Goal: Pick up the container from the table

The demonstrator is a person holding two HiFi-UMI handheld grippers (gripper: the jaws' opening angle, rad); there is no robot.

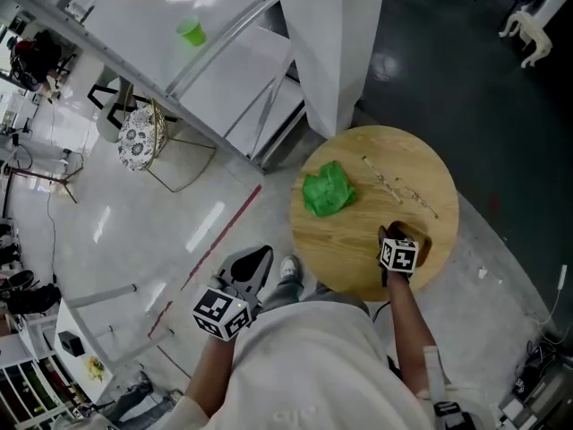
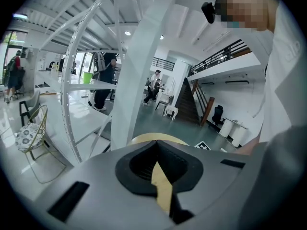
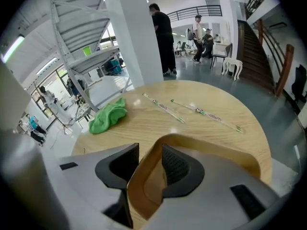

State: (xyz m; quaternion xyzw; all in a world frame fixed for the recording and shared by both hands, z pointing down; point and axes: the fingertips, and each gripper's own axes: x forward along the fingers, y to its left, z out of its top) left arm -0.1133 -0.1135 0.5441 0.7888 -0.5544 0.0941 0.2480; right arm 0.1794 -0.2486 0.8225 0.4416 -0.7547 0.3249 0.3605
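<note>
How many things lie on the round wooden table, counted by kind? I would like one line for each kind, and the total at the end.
Green cloth: 1
Long thin wrapped sticks: 2
Tan container: 1
Total: 4

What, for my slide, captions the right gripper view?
Right gripper, fingers open, straddling the container wall on a round wooden table.
</note>
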